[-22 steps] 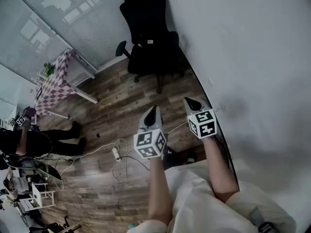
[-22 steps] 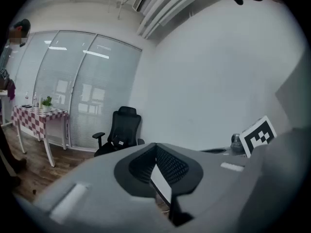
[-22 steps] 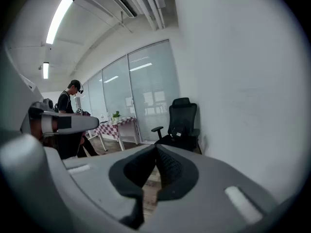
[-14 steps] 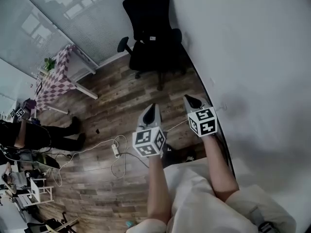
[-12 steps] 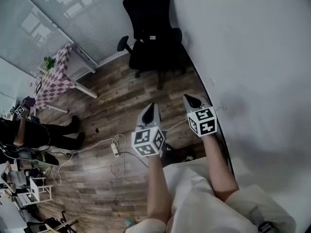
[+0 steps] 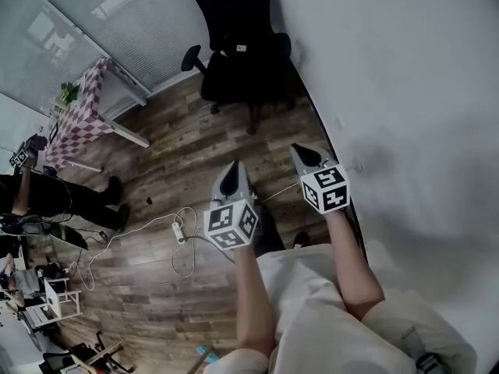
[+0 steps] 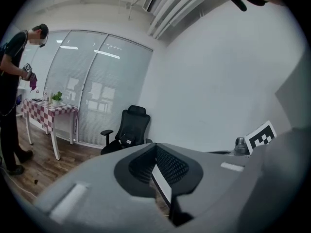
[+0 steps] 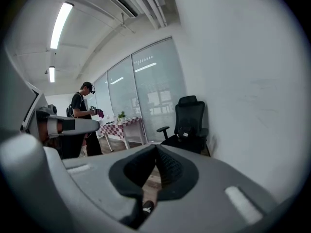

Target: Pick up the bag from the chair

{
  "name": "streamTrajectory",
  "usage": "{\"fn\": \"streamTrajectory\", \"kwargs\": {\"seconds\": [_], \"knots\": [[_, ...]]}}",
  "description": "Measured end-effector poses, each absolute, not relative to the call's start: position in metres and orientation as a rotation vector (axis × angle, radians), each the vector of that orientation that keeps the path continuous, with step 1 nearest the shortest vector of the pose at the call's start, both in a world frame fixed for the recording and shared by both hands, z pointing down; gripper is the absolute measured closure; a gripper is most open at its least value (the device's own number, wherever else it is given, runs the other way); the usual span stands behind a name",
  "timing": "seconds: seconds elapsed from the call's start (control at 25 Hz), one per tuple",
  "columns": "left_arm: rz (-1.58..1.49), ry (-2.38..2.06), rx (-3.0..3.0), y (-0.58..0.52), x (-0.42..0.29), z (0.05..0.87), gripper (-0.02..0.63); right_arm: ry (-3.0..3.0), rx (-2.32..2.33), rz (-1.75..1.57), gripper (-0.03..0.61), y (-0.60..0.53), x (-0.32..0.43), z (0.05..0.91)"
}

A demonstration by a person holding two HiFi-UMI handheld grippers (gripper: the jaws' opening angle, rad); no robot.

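- The wood floor [image 6: 195, 154] stretches ahead of me along the white wall [image 6: 405, 92]. I judge this to be the approach step, since nothing has been picked up yet.
- The black office chair [image 6: 238, 45] stands at the far end, close to that wall and beside the glass partition [image 6: 117, 29]. It is well apart from both my tools.
- The bag [image 6: 240, 51] seems to be the dark lump on the chair seat, marked by a small pale tag. Against the black chair I can't make out its edges or a handle.
- My left gripper [image 6: 231, 179] points toward the chair, tipped slightly down. Its jaws are pressed together with nothing between them.
- My right gripper [image 6: 306, 156] sits just beside the wall, aimed the same way. Its jaws are also pressed together and empty.
- Next I need to close the gap to the chair and spread one tool's jaws before reaching in. Then I must find a strap or fold of the bag to pinch.
- A cable with a power strip [image 6: 178, 231] lies on the floor to the left of my line. It is probably clear of my path but worth minding.
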State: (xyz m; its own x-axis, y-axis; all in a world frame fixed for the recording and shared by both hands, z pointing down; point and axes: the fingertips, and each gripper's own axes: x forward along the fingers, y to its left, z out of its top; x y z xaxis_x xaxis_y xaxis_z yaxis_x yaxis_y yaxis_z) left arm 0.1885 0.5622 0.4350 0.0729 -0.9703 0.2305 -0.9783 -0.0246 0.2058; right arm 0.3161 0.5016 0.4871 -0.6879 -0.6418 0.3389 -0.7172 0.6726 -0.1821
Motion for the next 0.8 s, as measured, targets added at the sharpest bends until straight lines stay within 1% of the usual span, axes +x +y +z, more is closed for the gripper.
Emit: {"fn": "streamTrajectory", "kwargs": {"seconds": [0.2, 0.36, 0.56, 0.68, 0.8], "knots": [[0.014, -1.954, 2.025, 0.526, 0.174, 0.446, 0.607, -2.623, 1.006, 0.441, 0.578, 0.469, 0.312, 0.504], [-0.006, -1.941, 2.02, 0.478, 0.158, 0.454, 0.607, -2.606, 1.056, 0.454, 0.578, 0.419, 0.307, 0.51], [0.014, -1.92, 2.029, 0.418, 0.133, 0.469, 0.607, -2.598, 1.058, 0.483, 0.578, 0.358, 0.283, 0.525], [0.045, -1.896, 2.037, 0.378, 0.107, 0.472, 0.607, -2.602, 1.111, 0.535, 0.578, 0.315, 0.262, 0.527], [0.08, -1.883, 2.035, 0.333, 0.064, 0.475, 0.607, -2.643, 1.12, 0.591, 0.578, 0.271, 0.224, 0.529]]}}
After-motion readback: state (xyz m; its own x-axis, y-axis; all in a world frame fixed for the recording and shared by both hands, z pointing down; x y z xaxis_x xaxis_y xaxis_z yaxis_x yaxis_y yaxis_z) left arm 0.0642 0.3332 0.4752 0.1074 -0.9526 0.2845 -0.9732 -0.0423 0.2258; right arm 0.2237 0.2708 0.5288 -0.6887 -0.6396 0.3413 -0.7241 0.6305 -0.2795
